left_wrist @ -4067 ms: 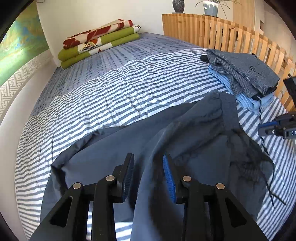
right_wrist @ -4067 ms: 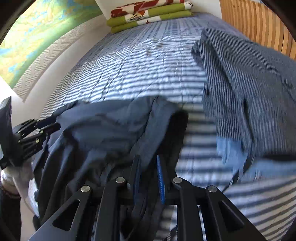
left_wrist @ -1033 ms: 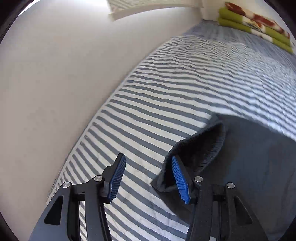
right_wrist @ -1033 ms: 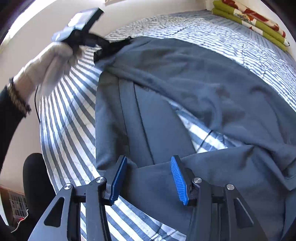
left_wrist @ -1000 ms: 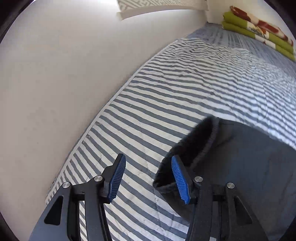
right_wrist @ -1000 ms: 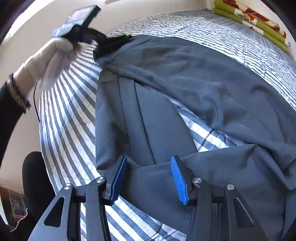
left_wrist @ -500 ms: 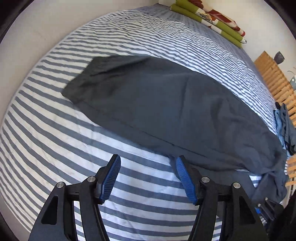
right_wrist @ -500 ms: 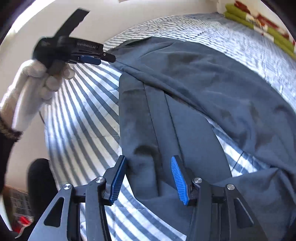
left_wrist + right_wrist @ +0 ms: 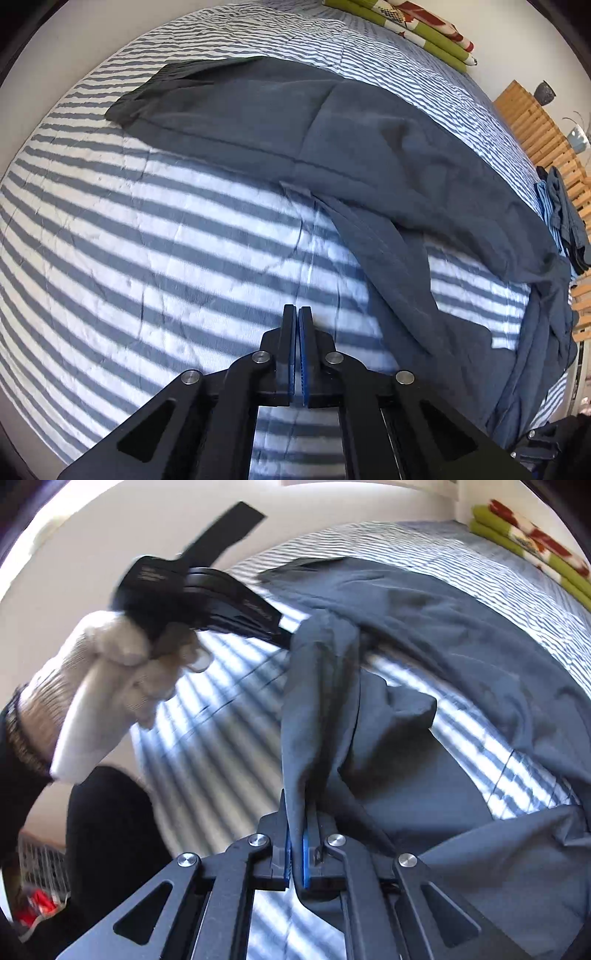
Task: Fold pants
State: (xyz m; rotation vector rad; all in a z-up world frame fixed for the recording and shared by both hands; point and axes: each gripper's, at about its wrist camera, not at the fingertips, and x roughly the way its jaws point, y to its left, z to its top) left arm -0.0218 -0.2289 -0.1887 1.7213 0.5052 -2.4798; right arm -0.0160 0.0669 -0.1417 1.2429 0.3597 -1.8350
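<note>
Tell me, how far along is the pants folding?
Early on. Done: the dark pants lie spread across the striped bed, one leg flat. In hand: the right tool has just closed on the other leg's lifted fabric; the left tool has just closed with nothing between its pads. Left: no fold looks finished; the legs need stacking, then folding over.

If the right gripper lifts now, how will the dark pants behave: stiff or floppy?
Probably floppy: the pants hang in soft folds from the right gripper. Likely light, since thin cloth bunches between the pads. The free leg may trail over the striped bedcover.
</note>
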